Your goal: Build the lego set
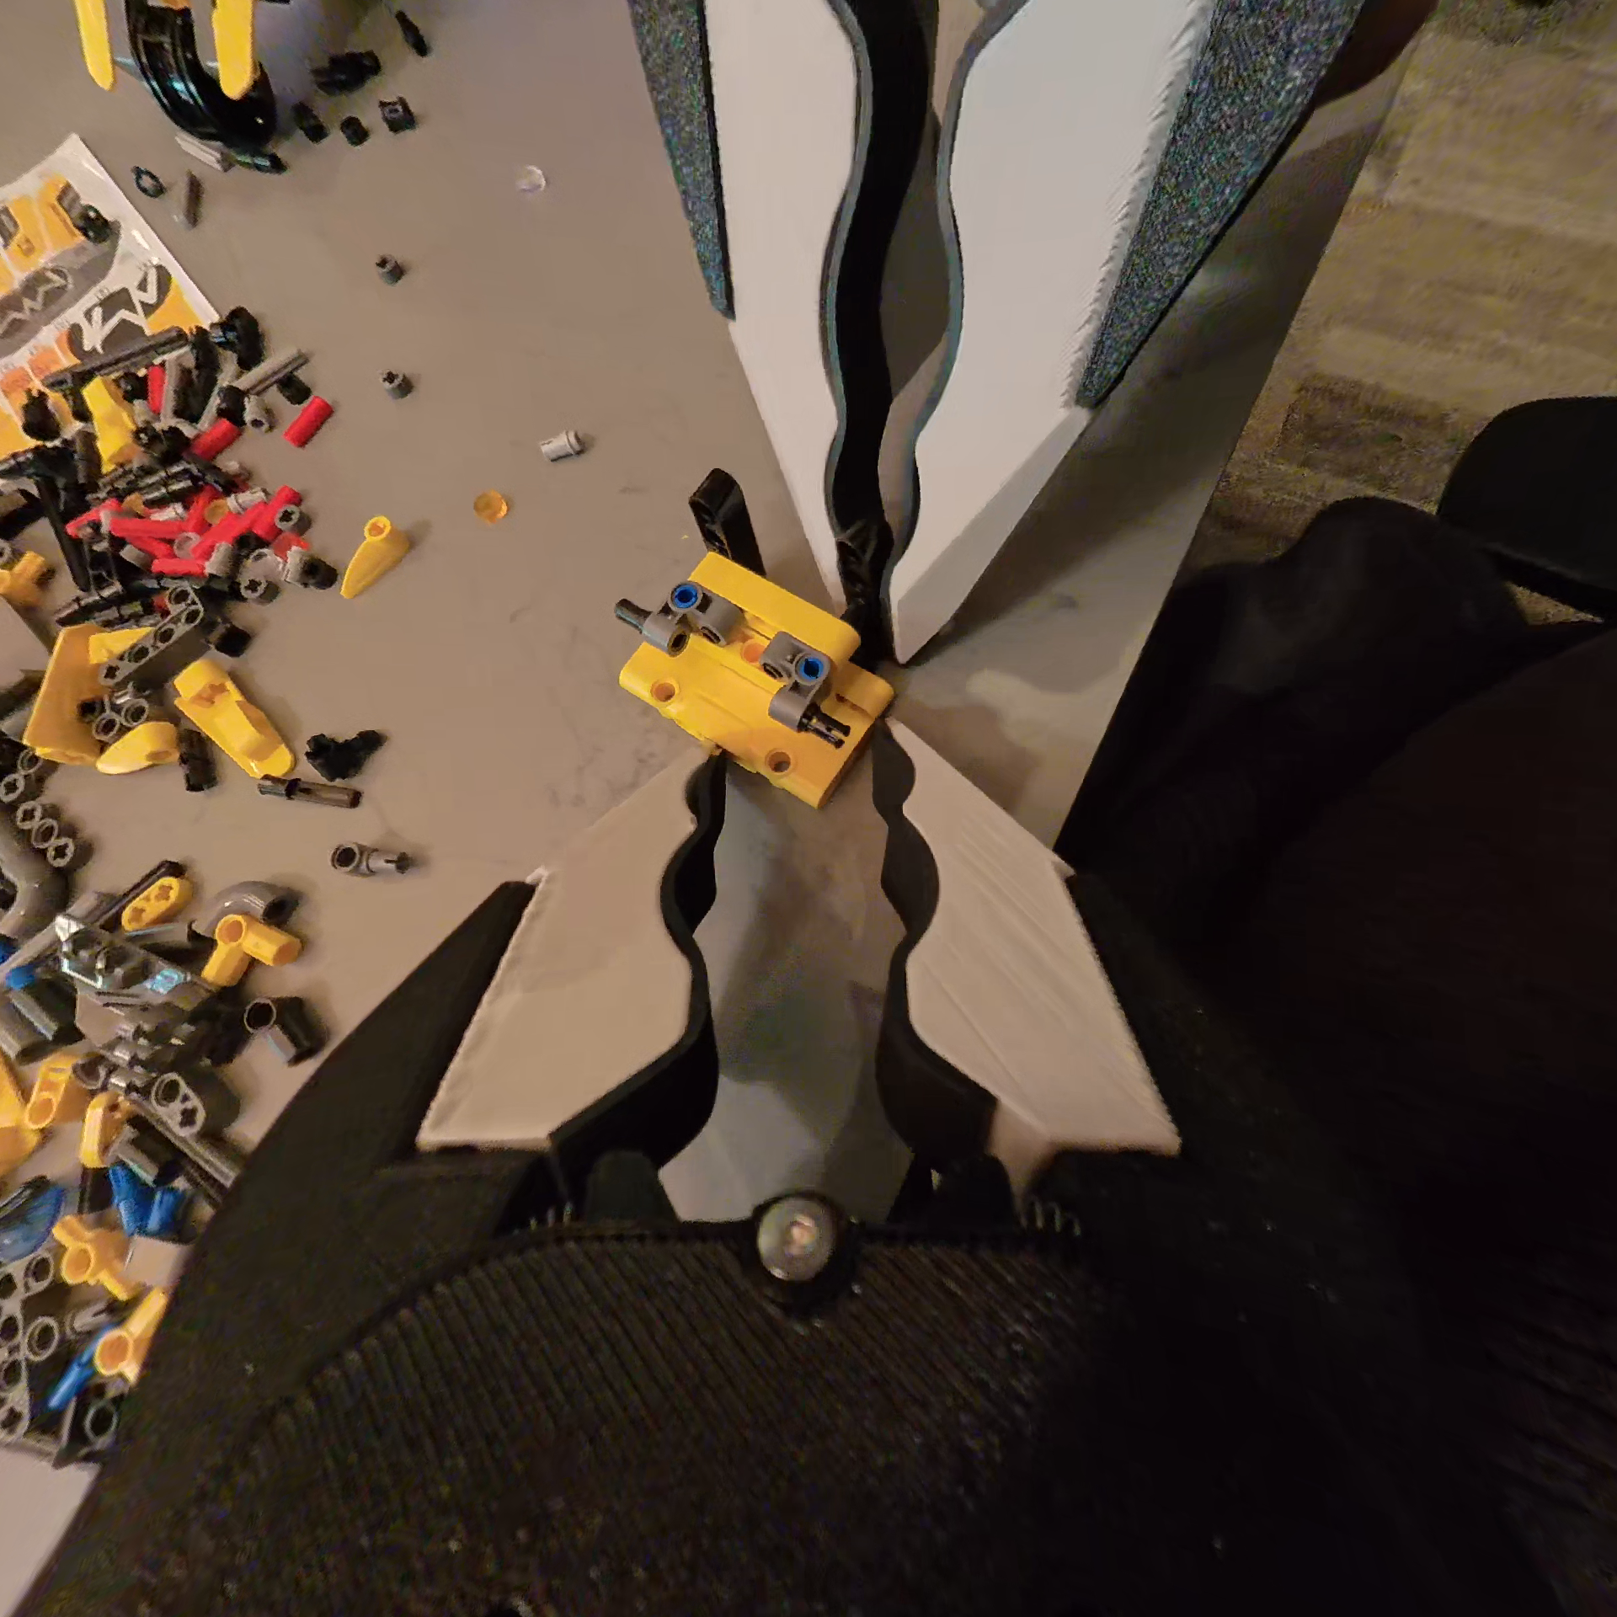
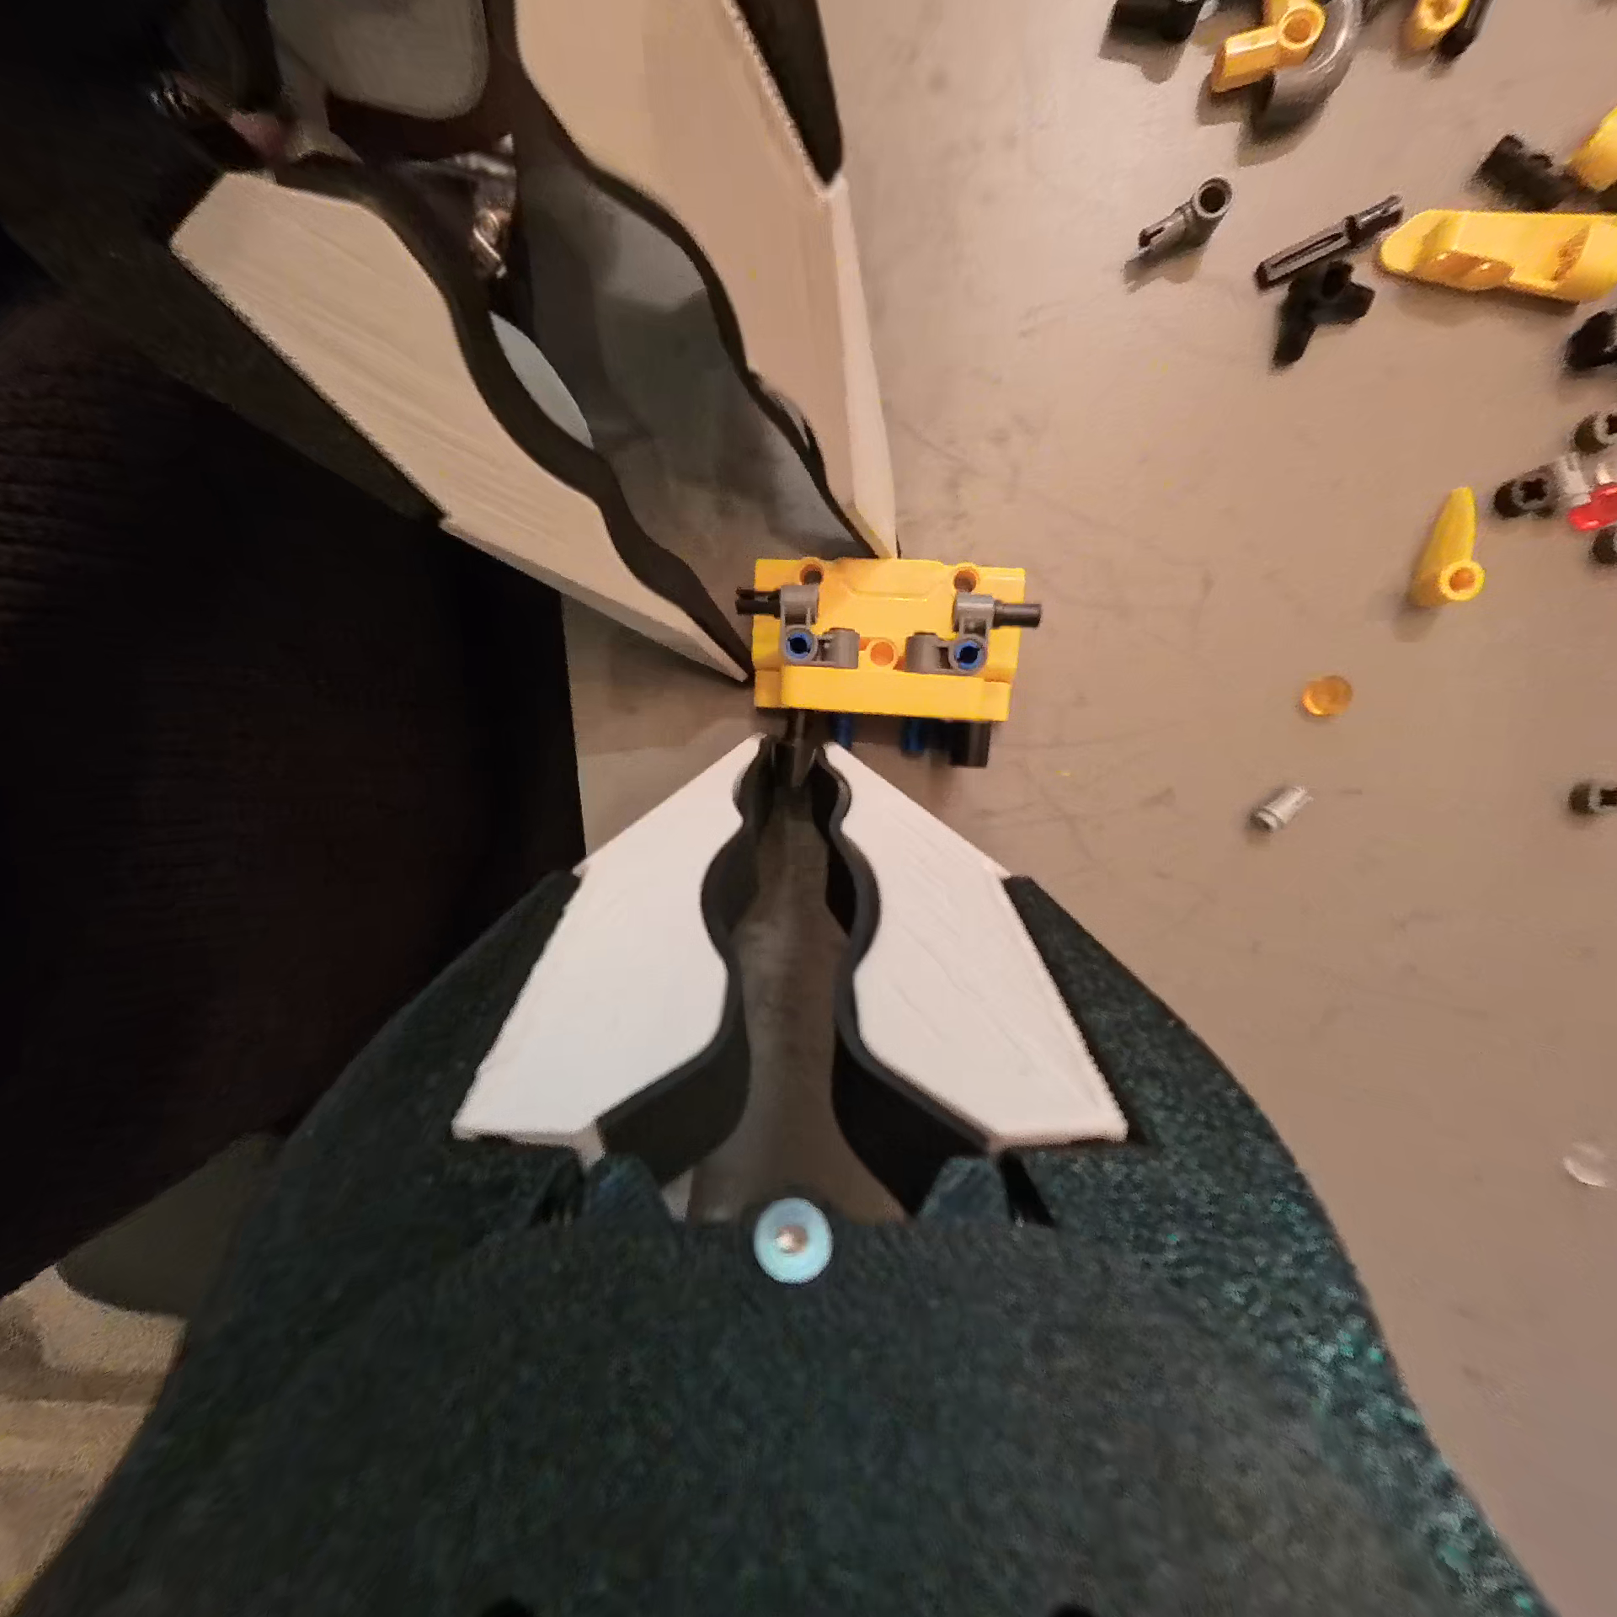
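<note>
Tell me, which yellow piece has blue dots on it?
The yellow block between both grippers' jaws. It alone carries grey connectors with blue pins; the loose yellow pointed pieces are plain.

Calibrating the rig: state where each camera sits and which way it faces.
Left wrist view: sits on the left tongs, looking along them down at the grey table; they pinch the yellow assembly; right tongs come in opposite; dark fabric at right, no hand shows.
Right wrist view: sits on the right tongs, facing the other way, shut on a black part under the assembly; dark fabric at left.
Shared: assembly, both tongs, table, loose parts.
</note>
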